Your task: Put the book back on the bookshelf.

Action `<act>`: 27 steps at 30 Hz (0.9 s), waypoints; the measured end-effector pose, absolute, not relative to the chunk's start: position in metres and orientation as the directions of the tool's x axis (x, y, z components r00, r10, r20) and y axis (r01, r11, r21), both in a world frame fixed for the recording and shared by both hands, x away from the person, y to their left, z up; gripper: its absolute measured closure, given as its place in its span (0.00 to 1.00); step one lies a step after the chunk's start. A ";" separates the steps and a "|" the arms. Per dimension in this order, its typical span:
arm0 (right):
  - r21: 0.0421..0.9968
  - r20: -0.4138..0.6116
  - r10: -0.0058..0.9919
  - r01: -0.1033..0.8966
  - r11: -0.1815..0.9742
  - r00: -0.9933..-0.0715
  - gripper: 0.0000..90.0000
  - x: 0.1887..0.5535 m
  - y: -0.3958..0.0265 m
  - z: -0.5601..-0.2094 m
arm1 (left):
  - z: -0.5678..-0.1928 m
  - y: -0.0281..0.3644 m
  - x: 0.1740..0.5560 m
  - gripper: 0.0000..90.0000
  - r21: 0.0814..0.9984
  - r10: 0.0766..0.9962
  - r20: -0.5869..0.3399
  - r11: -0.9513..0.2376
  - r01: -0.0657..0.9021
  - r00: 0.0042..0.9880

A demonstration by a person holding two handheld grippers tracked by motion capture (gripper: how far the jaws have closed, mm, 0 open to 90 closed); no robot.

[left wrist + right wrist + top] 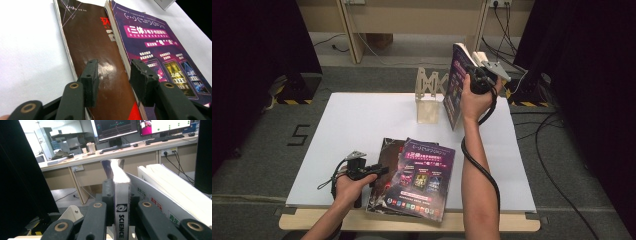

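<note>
High view: my right gripper [482, 75] jaws clamp the floppy magazine [456, 85] at its stiffer spine, beside the stand [429, 97]; left gripper [379, 170] jaws gape, empty.

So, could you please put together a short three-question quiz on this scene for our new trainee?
1. True or false: the right gripper is shut on the upright magazine.
2. What lies under the purple magazine near the table's front edge?
A. a brown-covered magazine
B. a tablet
C. a towel
3. In a word, how do the left gripper's jaws stand?

Key
1. True: the jaws clamp its spine.
2. A: the brown-covered magazine.
3. Open, with nothing between them, above the stacked magazines.
</note>
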State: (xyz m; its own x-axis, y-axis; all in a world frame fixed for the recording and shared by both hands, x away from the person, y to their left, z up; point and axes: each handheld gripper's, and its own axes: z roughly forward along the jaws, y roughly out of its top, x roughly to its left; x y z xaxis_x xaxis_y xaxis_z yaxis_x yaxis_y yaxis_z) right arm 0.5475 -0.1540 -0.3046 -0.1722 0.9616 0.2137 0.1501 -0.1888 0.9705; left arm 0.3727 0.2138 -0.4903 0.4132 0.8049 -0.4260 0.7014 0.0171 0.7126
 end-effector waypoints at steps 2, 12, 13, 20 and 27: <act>0.971 0.212 0.962 0.152 -0.187 -0.172 0.92 0.548 -0.154 -0.306 | -0.490 0.214 0.373 0.64 0.714 0.805 -0.425 0.016 0.700 0.414; 0.972 0.192 0.970 0.169 -0.166 -0.151 0.92 0.552 -0.152 -0.320 | -0.491 0.213 0.372 0.64 0.712 0.804 -0.425 0.013 0.702 0.415; 0.972 0.189 0.970 0.168 -0.163 -0.153 0.92 0.551 -0.152 -0.320 | -0.491 0.213 0.372 0.64 0.711 0.804 -0.426 0.015 0.703 0.414; 0.982 0.125 0.976 0.160 -0.097 -0.177 0.91 0.538 -0.149 -0.327 | -0.492 0.213 0.372 0.64 0.710 0.805 -0.424 0.012 0.704 0.415; 0.979 0.112 0.973 0.189 -0.073 -0.201 0.89 0.528 -0.152 -0.327 | -0.492 0.211 0.371 0.64 0.710 0.805 -0.423 0.010 0.704 0.416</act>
